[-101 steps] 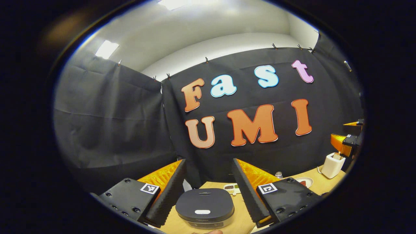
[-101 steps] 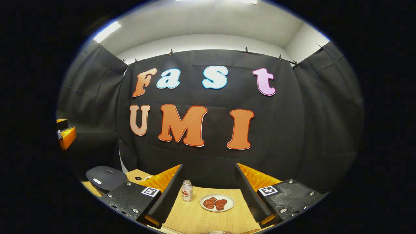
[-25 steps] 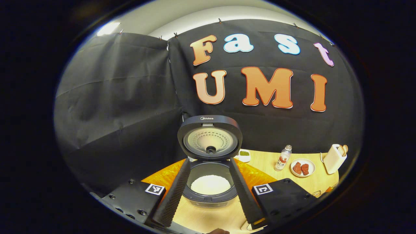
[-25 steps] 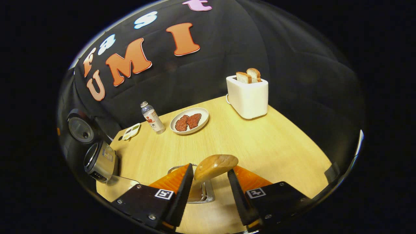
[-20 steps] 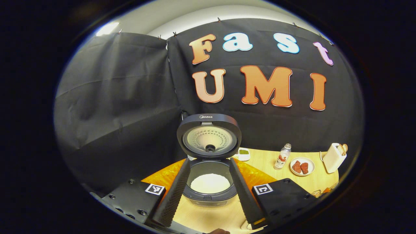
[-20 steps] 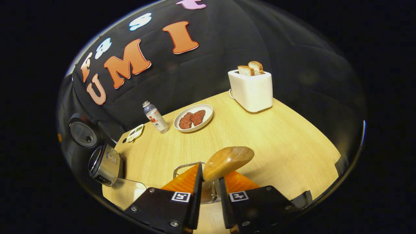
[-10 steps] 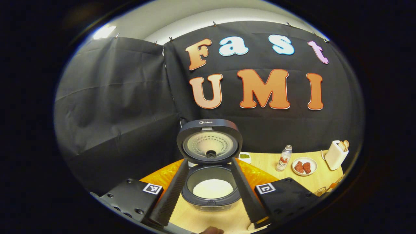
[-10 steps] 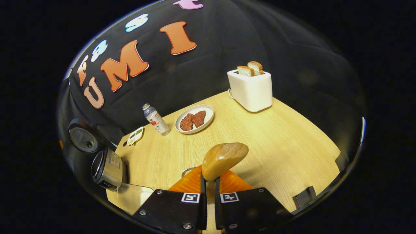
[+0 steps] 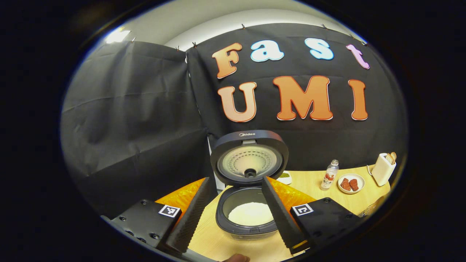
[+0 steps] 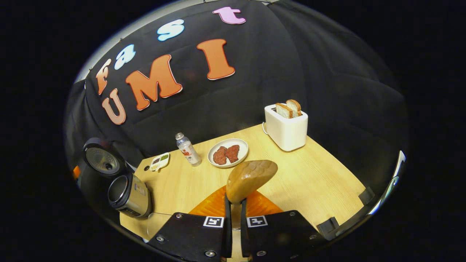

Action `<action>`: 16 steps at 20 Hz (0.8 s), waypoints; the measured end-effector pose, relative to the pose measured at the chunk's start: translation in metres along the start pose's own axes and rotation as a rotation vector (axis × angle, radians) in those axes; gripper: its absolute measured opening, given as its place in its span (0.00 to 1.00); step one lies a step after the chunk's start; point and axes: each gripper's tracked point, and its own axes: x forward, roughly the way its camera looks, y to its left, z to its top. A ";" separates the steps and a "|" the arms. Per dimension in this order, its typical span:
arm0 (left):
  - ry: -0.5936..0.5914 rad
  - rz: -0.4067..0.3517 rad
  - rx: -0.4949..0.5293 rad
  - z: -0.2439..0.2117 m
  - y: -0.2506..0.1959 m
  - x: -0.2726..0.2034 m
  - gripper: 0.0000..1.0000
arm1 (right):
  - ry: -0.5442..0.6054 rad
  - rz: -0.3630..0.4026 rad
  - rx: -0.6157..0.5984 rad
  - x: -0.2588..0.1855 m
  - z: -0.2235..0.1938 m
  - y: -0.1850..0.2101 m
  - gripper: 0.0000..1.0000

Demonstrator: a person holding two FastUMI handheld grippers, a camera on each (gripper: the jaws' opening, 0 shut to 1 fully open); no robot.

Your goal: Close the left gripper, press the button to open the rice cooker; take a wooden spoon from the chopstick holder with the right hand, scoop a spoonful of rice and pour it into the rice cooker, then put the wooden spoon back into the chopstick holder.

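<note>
1. My right gripper (image 10: 233,203) is clamped tight on the handle of the wooden spoon (image 10: 251,179); both fingers press on it with almost no gap, and the spoon's bowl stands up just above the fingertips.
2. My left gripper (image 9: 236,203) holds nothing; its jaws stand wide apart, framing the rice cooker (image 9: 249,203) from either side without touching it.
3. In the left gripper view the cooker's lid (image 9: 249,158) is swung up and stands upright behind the pot, and white rice (image 9: 250,214) lies in the inner pot.
4. In the right gripper view I see the same cooker at the far left edge of the wooden table (image 10: 320,182), lid raised, well apart from the spoon.
5. Farther out on the table a small bottle (image 10: 188,149) stands just beside a plate of meat slices (image 10: 228,153), with a small condiment dish (image 10: 159,161) to their left.
6. A white toaster (image 10: 287,129) with two bread slices (image 10: 288,108) sticking up sits at the back of the table, near the cloth wall.
7. I cannot make out the chopstick holder behind my right fingers.
</note>
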 end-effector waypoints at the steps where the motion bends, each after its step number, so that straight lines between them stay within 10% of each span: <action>1: 0.002 -0.011 -0.007 -0.001 0.001 0.005 1.00 | -0.007 0.018 0.001 -0.005 0.002 0.014 0.09; 6: 0.027 -0.057 -0.055 -0.009 0.010 0.032 0.96 | 0.001 0.075 -0.070 -0.021 -0.023 0.073 0.08; 16: 0.091 -0.160 -0.025 -0.045 0.014 0.069 0.96 | -0.012 -0.058 -0.521 -0.002 -0.107 0.108 0.09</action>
